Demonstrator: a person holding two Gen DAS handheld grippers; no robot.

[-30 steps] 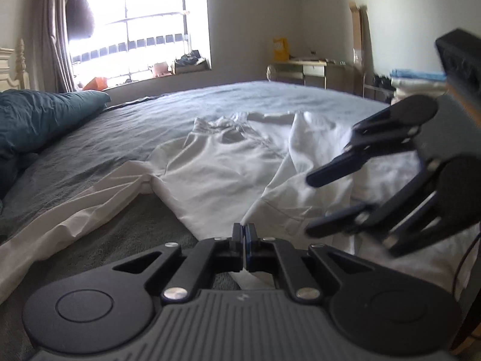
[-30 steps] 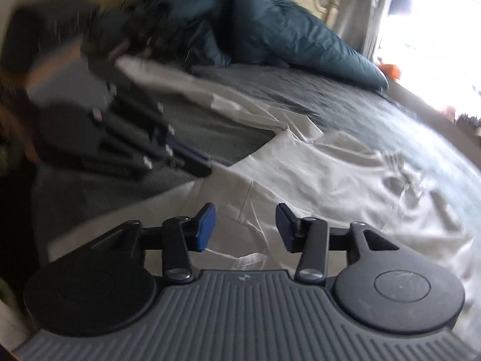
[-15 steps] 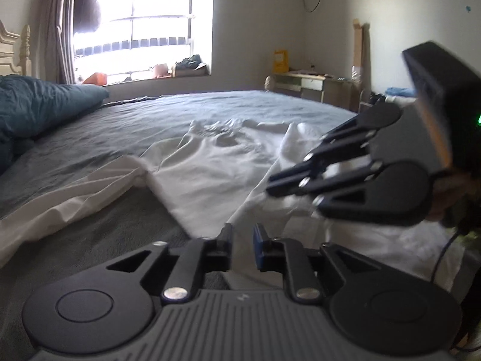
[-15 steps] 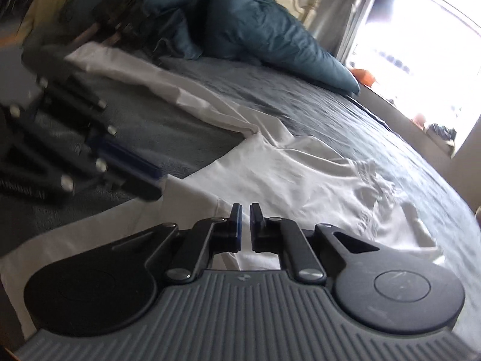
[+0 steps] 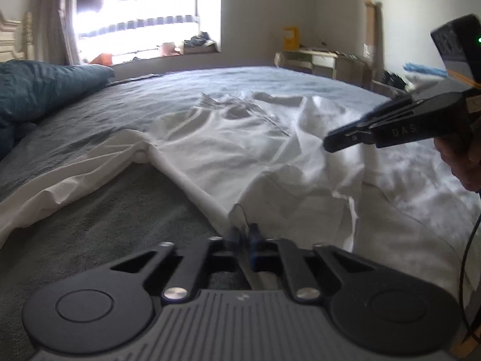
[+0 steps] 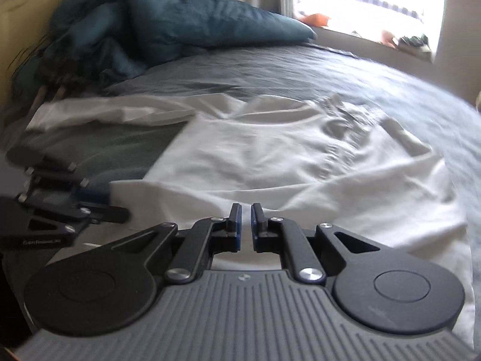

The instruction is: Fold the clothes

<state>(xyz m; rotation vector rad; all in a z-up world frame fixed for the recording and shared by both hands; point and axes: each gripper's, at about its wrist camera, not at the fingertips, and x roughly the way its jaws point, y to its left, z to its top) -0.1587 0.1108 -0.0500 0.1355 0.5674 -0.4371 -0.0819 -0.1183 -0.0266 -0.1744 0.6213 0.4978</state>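
My left gripper (image 5: 244, 236) is clamped on a raised fold at the near edge of the white long-sleeved shirt (image 5: 228, 150), which lies spread and wrinkled across the grey bedspread (image 5: 99, 219). My right gripper (image 6: 244, 221) has its jaws nearly together with nothing between them, poised above the shirt's near hem. A teal duvet (image 6: 168, 21) lies bunched at the headboard.

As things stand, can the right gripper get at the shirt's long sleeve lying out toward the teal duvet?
Probably yes. The sleeve lies flat on the grey bedspread with nothing on it. The left gripper sits low, on the near hem, off that line, so the right gripper has a free path across the shirt.
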